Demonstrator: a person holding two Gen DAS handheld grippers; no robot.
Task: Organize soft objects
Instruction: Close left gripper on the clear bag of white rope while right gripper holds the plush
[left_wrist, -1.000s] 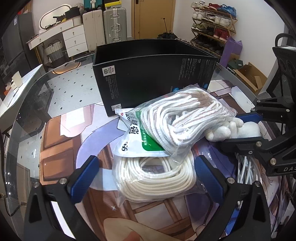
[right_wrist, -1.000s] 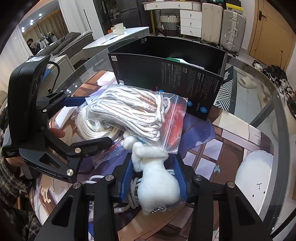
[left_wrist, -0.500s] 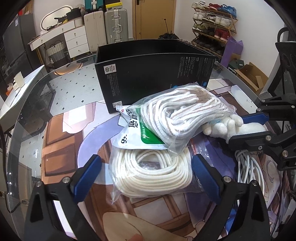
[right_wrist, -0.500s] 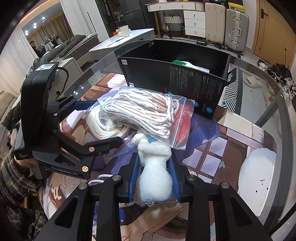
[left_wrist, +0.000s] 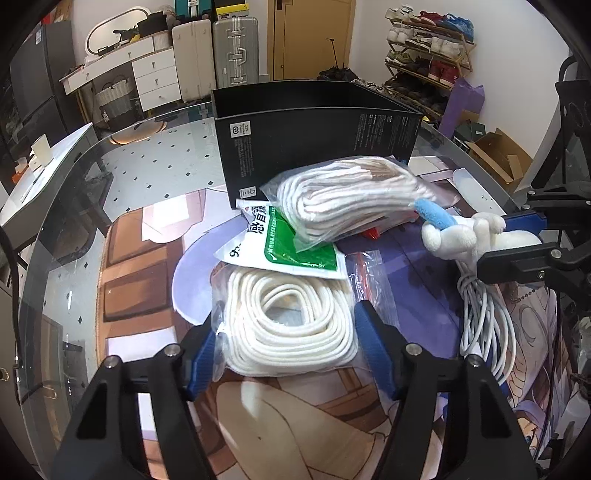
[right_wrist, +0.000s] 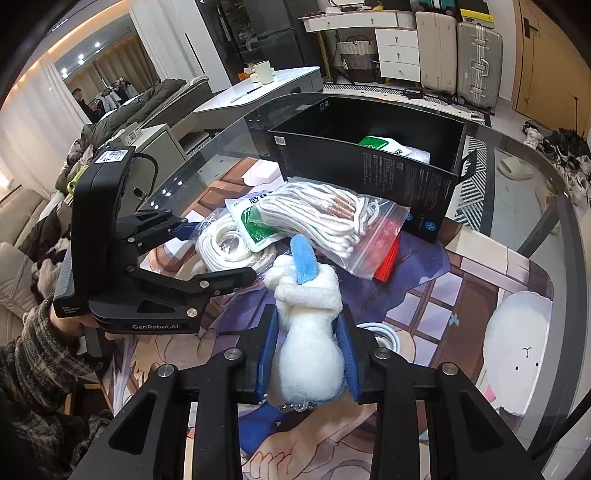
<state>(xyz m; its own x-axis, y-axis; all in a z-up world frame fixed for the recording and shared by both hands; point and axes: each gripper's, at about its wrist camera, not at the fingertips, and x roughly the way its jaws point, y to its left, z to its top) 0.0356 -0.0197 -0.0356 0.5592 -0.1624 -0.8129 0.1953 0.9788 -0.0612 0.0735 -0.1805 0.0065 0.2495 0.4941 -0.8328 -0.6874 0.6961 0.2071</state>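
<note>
A clear bag holding a coil of thick white rope (left_wrist: 284, 321) lies on the printed mat. My left gripper (left_wrist: 288, 343) straddles it, jaws closing, and both blue pads press the bag's sides. In the right wrist view that left gripper (right_wrist: 221, 251) is at the left, over the same rope bag (right_wrist: 229, 243). My right gripper (right_wrist: 308, 332) is shut on a white plush toy (right_wrist: 306, 354) with a blue part (right_wrist: 303, 262) at its top. The plush (left_wrist: 465, 236) hangs off the mat at the right of the left wrist view.
A black open box (left_wrist: 317, 147) stands behind the pile, with a green-and-white packet (right_wrist: 384, 144) inside. A zip bag of thinner white cord (left_wrist: 343, 195) lies on another green-and-white packet (left_wrist: 280, 243). A bundle of white cable (left_wrist: 484, 314) lies at the right. The glass table's edge curves round.
The left jaws came together onto the rope bag and squeezed the coil narrower. The right gripper tightened on the plush and lifted it, so its blue part now shows.
</note>
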